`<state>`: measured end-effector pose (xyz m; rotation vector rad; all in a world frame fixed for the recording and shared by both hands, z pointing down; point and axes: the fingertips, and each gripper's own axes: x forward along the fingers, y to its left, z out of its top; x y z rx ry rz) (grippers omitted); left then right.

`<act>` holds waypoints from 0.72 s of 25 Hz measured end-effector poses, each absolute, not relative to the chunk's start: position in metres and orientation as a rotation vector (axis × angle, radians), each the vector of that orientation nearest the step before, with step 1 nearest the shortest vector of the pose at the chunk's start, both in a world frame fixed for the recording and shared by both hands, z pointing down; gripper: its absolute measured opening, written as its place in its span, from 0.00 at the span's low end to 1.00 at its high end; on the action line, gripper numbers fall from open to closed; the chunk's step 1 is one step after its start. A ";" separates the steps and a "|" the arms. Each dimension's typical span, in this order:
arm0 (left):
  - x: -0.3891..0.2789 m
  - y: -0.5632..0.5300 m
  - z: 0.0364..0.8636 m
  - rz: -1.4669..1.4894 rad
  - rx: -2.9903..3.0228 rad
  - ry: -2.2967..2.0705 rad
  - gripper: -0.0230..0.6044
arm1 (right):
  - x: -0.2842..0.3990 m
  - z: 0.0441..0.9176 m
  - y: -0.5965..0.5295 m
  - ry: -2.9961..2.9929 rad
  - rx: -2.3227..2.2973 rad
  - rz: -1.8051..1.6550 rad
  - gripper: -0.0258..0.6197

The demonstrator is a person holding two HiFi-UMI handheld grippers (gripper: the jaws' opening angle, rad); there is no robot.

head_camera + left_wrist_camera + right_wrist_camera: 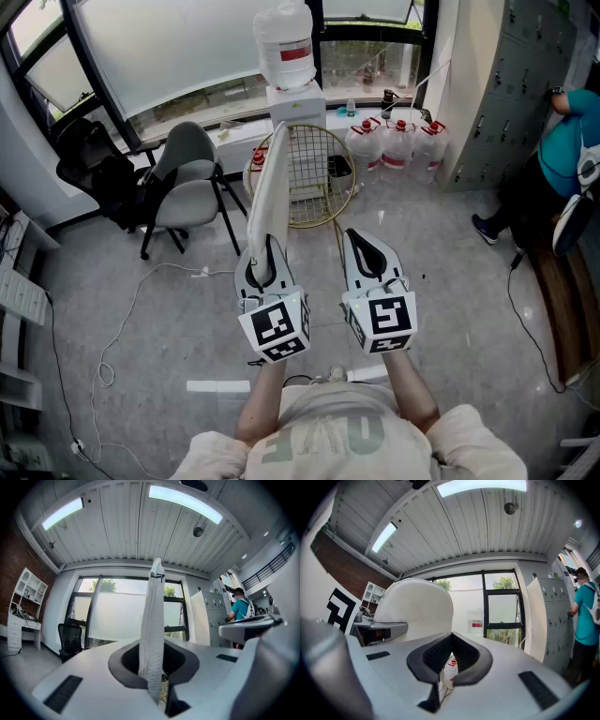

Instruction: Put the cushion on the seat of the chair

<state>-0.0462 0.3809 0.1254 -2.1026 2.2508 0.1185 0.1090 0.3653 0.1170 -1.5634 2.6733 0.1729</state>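
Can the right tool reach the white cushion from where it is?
Probably yes. The cushion is clamped in the left tool, right beside the right tool, with nothing between them. The right tool's jaws are shut, so they'd have to open first.

Right gripper (452, 635), fingers (436, 653) together, empty, white cushion (417, 606) at left, person (586, 616) beside lockers (544, 616) at right

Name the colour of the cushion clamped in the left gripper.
The cushion is white, and it shows clearest in the left gripper view.
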 end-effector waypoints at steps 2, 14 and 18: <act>-0.045 0.376 0.124 0.122 -2.103 2.250 0.11 | 0.109 0.118 0.360 2.679 -1.558 0.165 0.07; -0.041 0.342 0.130 0.112 -2.103 2.270 0.11 | 0.119 0.132 0.322 2.682 -1.549 0.103 0.07; -0.037 0.333 0.131 0.125 -2.090 2.282 0.11 | 0.125 0.134 0.310 2.683 -1.542 0.109 0.07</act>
